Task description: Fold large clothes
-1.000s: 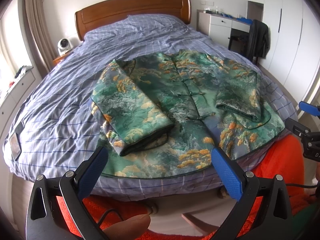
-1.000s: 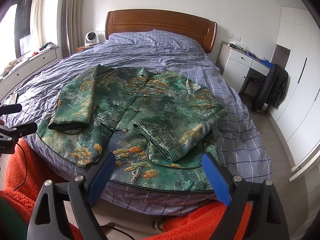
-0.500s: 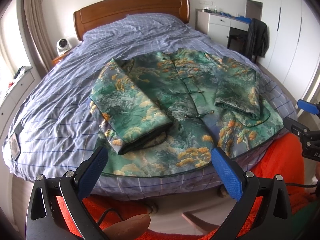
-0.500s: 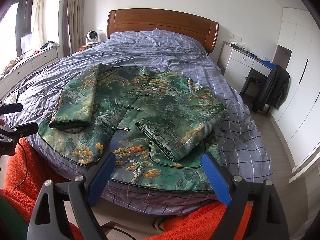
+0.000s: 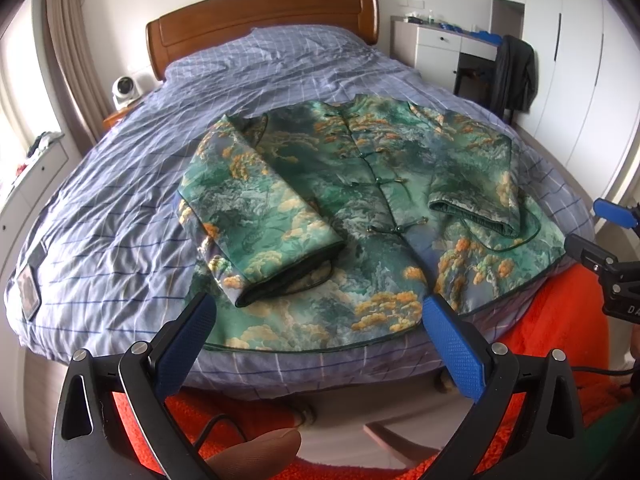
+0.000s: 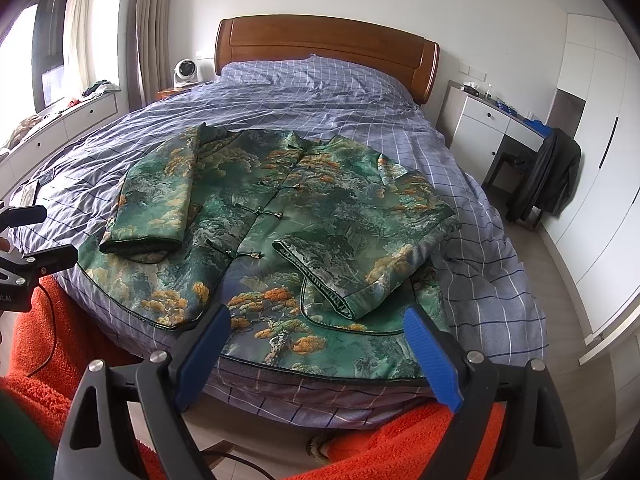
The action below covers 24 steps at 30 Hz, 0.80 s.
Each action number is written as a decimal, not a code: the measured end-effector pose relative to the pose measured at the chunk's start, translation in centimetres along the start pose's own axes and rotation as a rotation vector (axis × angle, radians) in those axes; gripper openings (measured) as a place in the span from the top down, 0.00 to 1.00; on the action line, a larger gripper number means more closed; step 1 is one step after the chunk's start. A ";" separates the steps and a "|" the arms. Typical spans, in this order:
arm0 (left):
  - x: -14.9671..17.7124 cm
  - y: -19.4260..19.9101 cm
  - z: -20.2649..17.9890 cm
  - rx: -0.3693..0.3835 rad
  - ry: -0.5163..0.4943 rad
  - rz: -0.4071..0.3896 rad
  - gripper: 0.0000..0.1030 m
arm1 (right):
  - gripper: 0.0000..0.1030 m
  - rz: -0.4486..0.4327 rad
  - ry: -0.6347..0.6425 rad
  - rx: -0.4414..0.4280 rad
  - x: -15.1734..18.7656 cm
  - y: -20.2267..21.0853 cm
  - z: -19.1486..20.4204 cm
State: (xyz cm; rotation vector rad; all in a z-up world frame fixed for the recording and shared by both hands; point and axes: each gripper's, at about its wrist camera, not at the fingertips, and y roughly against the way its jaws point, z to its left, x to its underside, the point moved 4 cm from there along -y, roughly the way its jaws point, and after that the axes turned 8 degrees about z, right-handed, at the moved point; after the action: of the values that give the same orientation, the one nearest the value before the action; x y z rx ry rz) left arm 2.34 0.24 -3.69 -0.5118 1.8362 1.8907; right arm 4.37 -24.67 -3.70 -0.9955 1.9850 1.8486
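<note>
A green brocade jacket (image 5: 360, 216) (image 6: 280, 216) with orange tree patterns lies face up at the foot of the bed, knot buttons fastened. Both sleeves are folded in over the body: the left sleeve (image 5: 264, 216) (image 6: 156, 200) and the right sleeve (image 5: 476, 192) (image 6: 360, 272). My left gripper (image 5: 316, 320) hangs open just short of the hem, nothing between its blue pads. My right gripper (image 6: 316, 332) is open too, above the hem near the right sleeve's cuff. Each gripper shows at the edge of the other's view.
The bed (image 6: 480, 240) has a blue checked cover and a wooden headboard (image 6: 328, 48). A person's orange fleece sleeves (image 5: 552, 320) are by the foot of the bed. A white desk with a chair and dark coat (image 6: 548, 176) stands right; a small fan (image 6: 186, 70) sits left.
Both views have shifted slightly forward and the jacket sits a little closer. Both grippers stay open, and the jacket has not moved.
</note>
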 end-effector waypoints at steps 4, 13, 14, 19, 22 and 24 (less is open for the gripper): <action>0.0 0.0 0.0 0.000 0.000 0.000 0.00 | 0.12 0.001 0.000 0.000 0.0 0.0 0.0; 0.0 0.0 0.0 -0.001 0.000 0.001 0.00 | 0.12 0.002 0.003 -0.001 0.1 0.0 0.1; 0.0 0.0 0.0 0.000 0.000 0.000 0.00 | 0.12 0.003 0.003 -0.001 0.1 -0.1 0.1; 0.0 0.0 0.0 -0.001 -0.001 0.001 0.00 | 0.12 0.004 0.003 -0.002 0.1 -0.1 0.1; 0.1 -0.1 -0.1 -0.001 -0.002 0.001 0.00 | 0.12 0.004 0.003 -0.002 0.1 -0.1 0.1; 0.0 -0.1 -0.1 -0.001 -0.001 0.001 0.00 | 0.12 0.003 0.003 -0.002 0.1 -0.1 0.2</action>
State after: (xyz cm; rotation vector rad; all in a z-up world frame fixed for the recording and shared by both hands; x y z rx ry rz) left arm 2.36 0.12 -3.78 -0.5109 1.8352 1.8923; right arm 4.34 -24.54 -3.86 -0.9970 1.9883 1.8520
